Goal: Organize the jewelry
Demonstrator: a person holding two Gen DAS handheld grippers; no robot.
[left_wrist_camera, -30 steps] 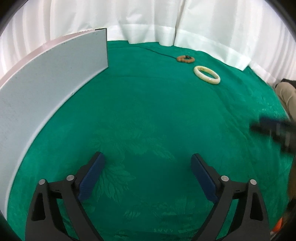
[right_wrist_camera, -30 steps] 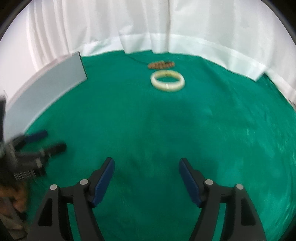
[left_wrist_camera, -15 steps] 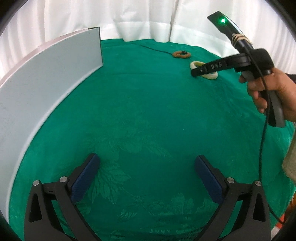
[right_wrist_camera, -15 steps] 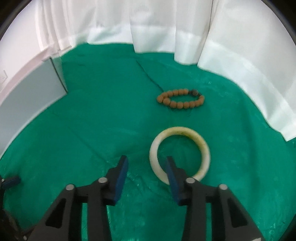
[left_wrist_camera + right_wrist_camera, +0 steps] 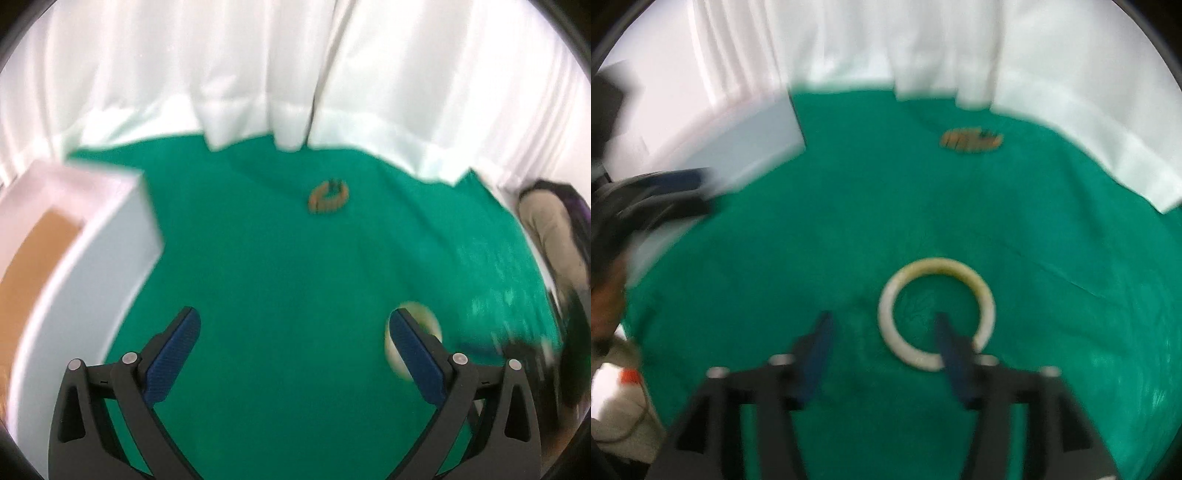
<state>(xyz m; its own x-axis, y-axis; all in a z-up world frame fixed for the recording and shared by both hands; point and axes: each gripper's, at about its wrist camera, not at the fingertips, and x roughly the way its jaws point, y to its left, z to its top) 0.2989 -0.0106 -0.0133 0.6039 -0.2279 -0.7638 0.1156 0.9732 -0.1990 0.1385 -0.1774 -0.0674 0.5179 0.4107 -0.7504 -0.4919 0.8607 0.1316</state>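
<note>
Item: my right gripper (image 5: 882, 339), lately clamped on the cream bangle (image 5: 936, 314), jaws now opening astride its rim (bangle unmoved, unboxed).

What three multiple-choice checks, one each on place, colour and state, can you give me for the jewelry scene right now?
1. Beads lie where, against the bangle? A nearer the curtain; B inside it; C touching it.
2. Cloth colour? A red; B green; C blue.
3. Left tool? A open, empty; B shut on bangle; C shut on beads.
Key: 1 A, beads sit apart, toward the curtain; 2 B, cloth is green throughout; 3 A, its fingers stand wide with only cloth between.
</note>
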